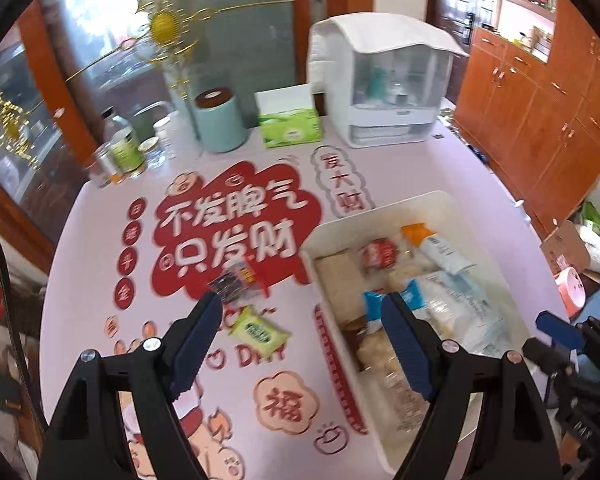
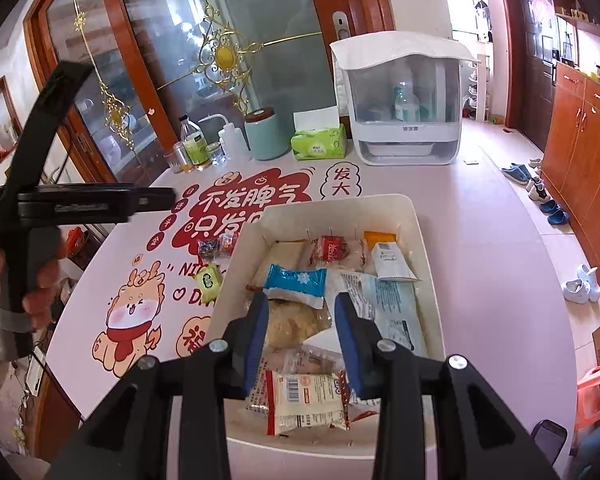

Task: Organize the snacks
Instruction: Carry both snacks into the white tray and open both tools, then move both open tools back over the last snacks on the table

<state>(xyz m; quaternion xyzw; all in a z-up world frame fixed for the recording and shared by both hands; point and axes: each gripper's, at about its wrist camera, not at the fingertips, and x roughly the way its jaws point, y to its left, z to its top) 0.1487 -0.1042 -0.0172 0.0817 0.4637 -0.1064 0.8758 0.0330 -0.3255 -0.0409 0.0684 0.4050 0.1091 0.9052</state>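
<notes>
The right gripper (image 2: 302, 340) hangs part-open and empty over the packets in the white bin (image 2: 428, 216). The left gripper (image 1: 300, 344), wide open, faces a yellow-green snack packet (image 1: 259, 332) on the table (image 1: 440, 168): light, crinkly, probably slippery, best pinched across its flat middle.

Matt white plastic bin (image 2: 428, 240); glossy plastic snack wrappers (image 2: 296, 280); glossy wood cabinets (image 1: 540, 120).
</notes>
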